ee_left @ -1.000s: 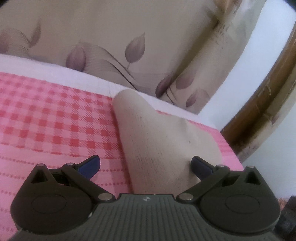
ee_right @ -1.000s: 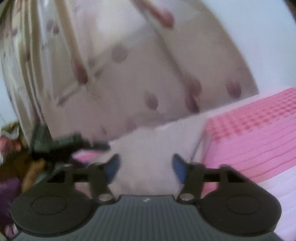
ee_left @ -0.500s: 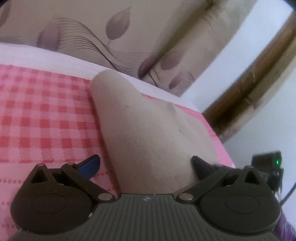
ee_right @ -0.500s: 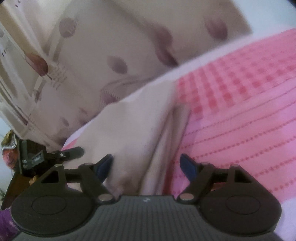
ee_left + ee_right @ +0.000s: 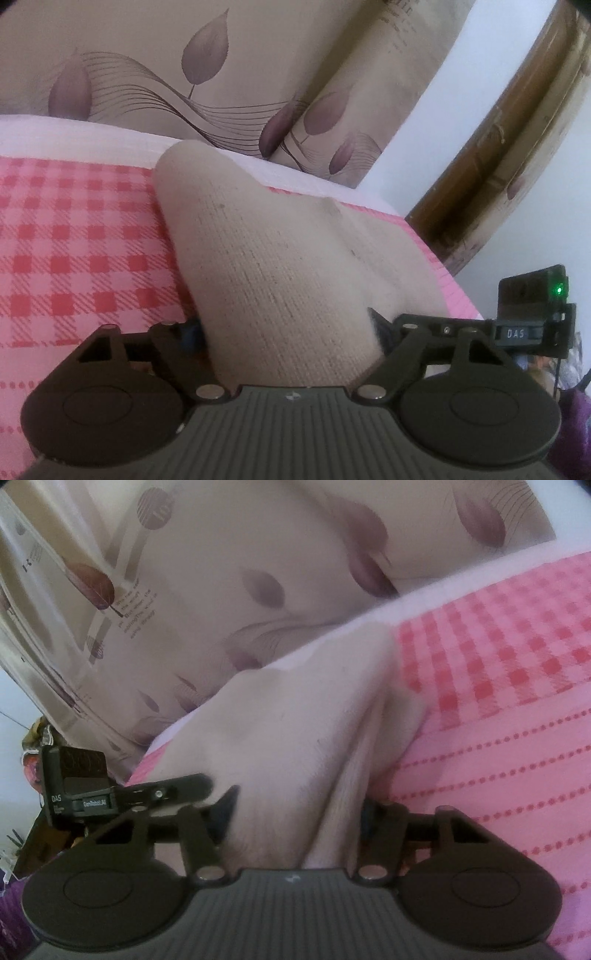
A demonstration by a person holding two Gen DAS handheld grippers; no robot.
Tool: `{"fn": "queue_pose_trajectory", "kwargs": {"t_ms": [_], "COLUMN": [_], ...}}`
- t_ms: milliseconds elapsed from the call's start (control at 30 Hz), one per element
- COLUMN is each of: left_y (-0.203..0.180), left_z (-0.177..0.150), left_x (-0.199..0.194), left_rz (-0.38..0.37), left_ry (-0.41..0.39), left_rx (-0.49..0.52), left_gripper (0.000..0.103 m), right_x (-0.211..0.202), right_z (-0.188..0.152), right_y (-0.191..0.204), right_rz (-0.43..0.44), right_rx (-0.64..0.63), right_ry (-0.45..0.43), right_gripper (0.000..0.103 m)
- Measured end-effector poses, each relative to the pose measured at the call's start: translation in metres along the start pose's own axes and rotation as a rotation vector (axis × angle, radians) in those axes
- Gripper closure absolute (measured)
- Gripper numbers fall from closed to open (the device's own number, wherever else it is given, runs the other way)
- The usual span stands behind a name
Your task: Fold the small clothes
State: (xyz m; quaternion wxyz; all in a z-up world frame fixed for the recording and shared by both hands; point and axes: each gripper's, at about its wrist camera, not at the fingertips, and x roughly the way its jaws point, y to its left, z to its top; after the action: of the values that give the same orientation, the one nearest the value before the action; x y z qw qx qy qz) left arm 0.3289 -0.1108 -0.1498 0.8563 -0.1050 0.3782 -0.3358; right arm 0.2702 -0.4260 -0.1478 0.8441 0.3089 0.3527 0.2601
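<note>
**Q:** Garment first: where is it, and what do the claws have hold of?

**A:** It is a small beige knitted piece lying on a pink checked bedspread. The left gripper has its fingers pressed in against a thick bunch of the cloth at the near edge. The right gripper pinches another gathered part of the same garment, with a deep crease running up from its fingers. Both are clamped on fabric, side by side and near each other; the right gripper's body shows at the edge of the left view.

**Q:** And beyond the cloth?

**A:** The far end of the garment reaches toward the bedspread's white border, and a leaf-patterned curtain hangs behind.

**Q:** How should the fold be done well?

**A:** My judgement: lift both corners together and level, carry them toward the far end in one arc, and keep the cloth taut between the grippers so the creases smooth out. Let go only once the edges meet, or the fold may land crooked
</note>
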Motion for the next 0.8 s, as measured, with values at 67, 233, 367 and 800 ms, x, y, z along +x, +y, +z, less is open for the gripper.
{"fn": "queue_pose_trajectory", "kwargs": {"t_ms": [67,233,367,800], "left_y": [-0.003,-0.015,-0.014,-0.02], "left_z": [0.001,0.006,0.006,0.005], "left_x": [0.001,0.006,0.008,0.01], "left_rz": [0.013,0.072,0.081,0.117], "left_ry": [0.009,0.049,0.053,0.035], "left_rx": [0.012,0.068,0.079,0.133], "left_gripper": [0.024,0.017,0.015,0.021], "right_x": [0.003,0.005,0.005,0.009], "right_z": [0.0,0.0,0.0,-0.002], "right_y": [-0.001,0.001,0.004,0.009], "right_rz": [0.013,0.0,-0.013,-0.043], "right_rx": [0.011,-0.006,-0.021,-0.07], "right_ry": [0.003,0.004,-0.012,-0.026], "right_gripper": [0.047,0.046,0.044,0.048]}}
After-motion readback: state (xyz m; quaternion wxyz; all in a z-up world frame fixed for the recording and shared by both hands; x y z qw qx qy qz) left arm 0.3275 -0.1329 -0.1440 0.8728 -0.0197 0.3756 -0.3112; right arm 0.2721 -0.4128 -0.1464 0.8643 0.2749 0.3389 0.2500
